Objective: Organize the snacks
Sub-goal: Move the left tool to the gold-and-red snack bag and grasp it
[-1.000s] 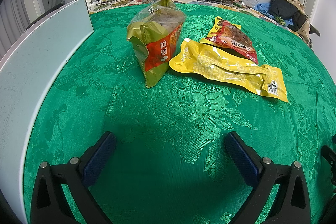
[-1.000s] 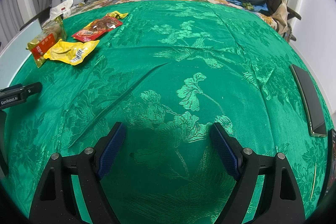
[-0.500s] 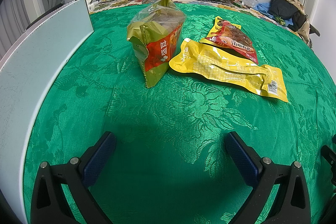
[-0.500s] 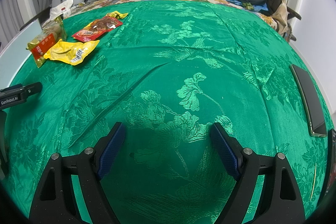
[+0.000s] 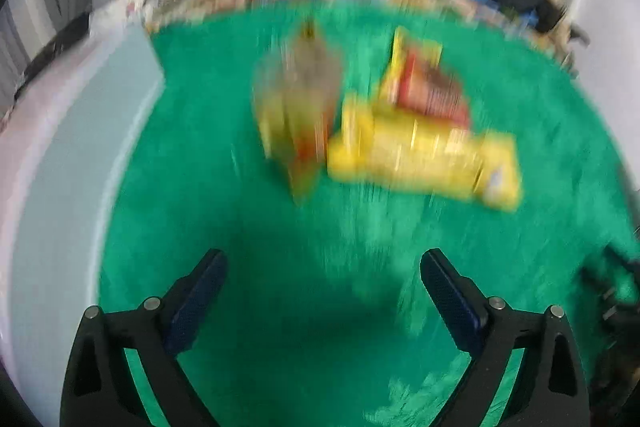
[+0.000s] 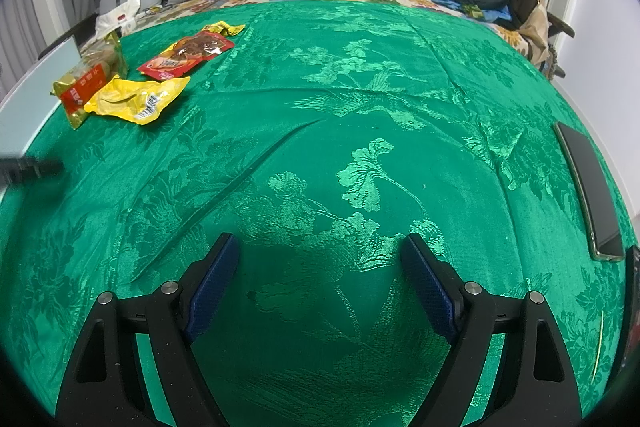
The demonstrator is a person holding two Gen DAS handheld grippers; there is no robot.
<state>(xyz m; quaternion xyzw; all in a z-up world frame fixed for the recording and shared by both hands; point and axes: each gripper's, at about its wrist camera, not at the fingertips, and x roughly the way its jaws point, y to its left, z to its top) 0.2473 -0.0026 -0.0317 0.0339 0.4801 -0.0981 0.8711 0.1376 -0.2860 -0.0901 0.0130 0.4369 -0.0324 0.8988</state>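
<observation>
My left gripper (image 5: pixel 320 291) has lifted off the bed (image 6: pixel 360 87), empty jaws closing slightly; the right gripper (image 6: pixel 320 275) gapes empty. Rushing could knock over the upright snack bag (image 5: pixel 298 111).

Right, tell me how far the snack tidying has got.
Nothing looks done: the yellow pack, red pack and green-and-orange bag lie bunched together on the green bedspread. In hand: nothing. The left tool is empty, jaws closing slightly, short of the packs; the right tool is open over bare cloth. Left: all three packs; where they go is not visible.
</observation>
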